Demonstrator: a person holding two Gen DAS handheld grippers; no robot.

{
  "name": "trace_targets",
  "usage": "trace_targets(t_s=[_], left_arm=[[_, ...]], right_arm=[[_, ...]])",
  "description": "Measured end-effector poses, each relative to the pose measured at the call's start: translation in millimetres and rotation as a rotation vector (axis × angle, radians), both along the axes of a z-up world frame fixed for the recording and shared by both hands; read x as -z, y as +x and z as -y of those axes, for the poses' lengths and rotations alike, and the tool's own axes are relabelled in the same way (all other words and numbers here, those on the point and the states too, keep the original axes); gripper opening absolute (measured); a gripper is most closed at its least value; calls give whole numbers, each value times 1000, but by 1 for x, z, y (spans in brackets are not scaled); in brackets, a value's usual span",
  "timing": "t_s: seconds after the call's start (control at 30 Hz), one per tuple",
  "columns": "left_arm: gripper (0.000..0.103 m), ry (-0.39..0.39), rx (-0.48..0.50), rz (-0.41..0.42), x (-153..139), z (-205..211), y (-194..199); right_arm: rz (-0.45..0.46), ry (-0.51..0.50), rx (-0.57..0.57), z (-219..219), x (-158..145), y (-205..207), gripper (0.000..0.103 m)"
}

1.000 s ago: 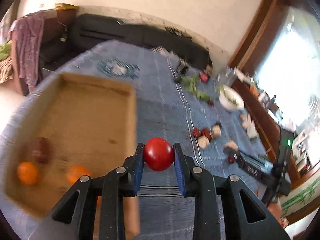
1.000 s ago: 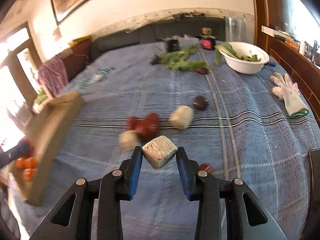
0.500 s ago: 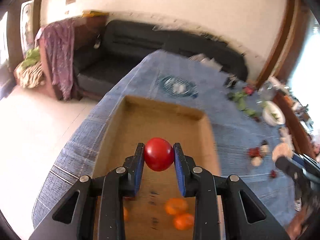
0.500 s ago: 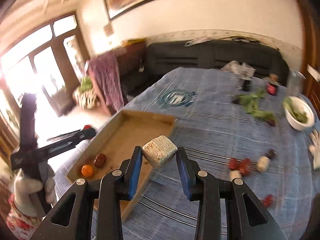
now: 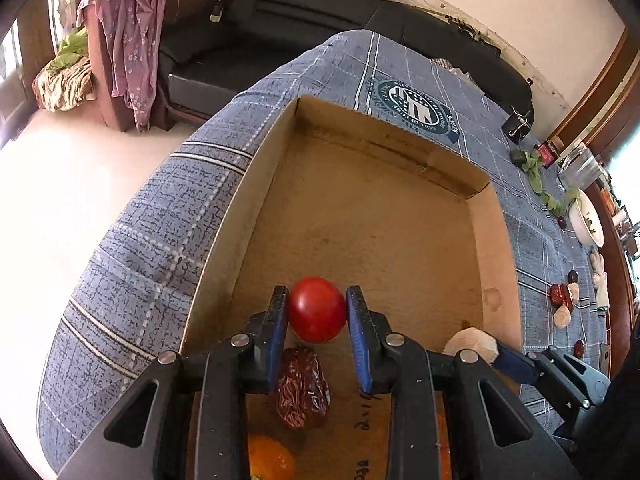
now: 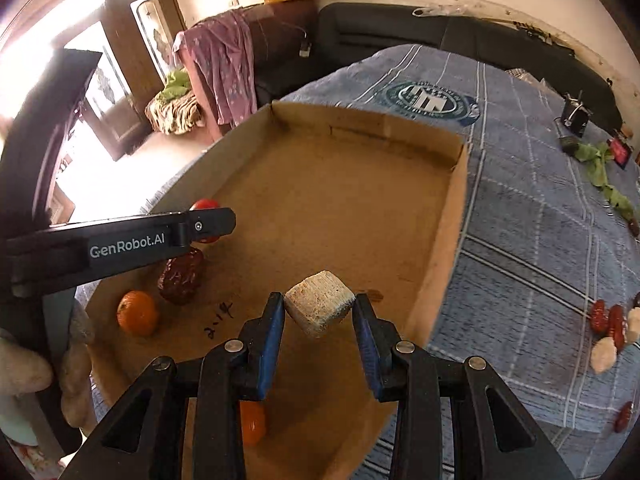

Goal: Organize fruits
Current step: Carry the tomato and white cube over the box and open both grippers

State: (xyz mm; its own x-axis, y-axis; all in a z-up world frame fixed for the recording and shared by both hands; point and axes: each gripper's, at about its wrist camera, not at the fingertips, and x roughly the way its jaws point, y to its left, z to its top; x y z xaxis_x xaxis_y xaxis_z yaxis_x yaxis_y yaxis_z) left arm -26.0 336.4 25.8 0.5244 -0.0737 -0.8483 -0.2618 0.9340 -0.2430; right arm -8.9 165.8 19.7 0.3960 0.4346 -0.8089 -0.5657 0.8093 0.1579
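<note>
My left gripper [image 5: 317, 312] is shut on a red round fruit [image 5: 317, 309] and holds it above the near part of a shallow cardboard box [image 5: 452, 168]. Below it in the box lie a large wrinkled red date [image 5: 303, 392] and an orange [image 5: 271, 458]. My right gripper [image 6: 319, 316] is shut on a pale beige chunk [image 6: 319, 309] above the box [image 6: 452, 216], near its right side. In the right wrist view the left gripper [image 6: 208, 224] shows with the red fruit [image 6: 205, 204], over the date [image 6: 182, 274] and beside two oranges [image 6: 136, 313] [image 6: 252, 420].
The box sits on a blue checked tablecloth [image 5: 160, 216]. Loose red dates and pale pieces [image 6: 610, 328] lie on the cloth to the right, with green leaves [image 6: 600, 168] and a white bowl [image 5: 586, 220] farther back. A dark sofa [image 5: 320, 8] stands behind the table.
Both grippers have swung left from over the cloth to above the box and lower, each still holding its item. The right gripper now sits close beside the left.
</note>
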Motion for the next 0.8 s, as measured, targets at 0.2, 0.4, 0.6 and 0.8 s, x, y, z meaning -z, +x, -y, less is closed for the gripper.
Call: trace_targets(t_s=[0.2, 0.4, 0.6, 0.8], left_arm=[[30, -1, -9, 30, -8, -3, -6], [51, 55, -44, 155, -49, 7, -37], [84, 183, -102, 280, -94, 47, -93], [89, 224, -86, 384, -108, 105, -137]], right_arm=[[21, -6, -5, -7, 1, 0, 40], [74, 58, 14, 6, -21, -10, 58], [92, 149, 91, 51, -46, -29, 65], [115, 209, 216, 112, -50, -58, 67]])
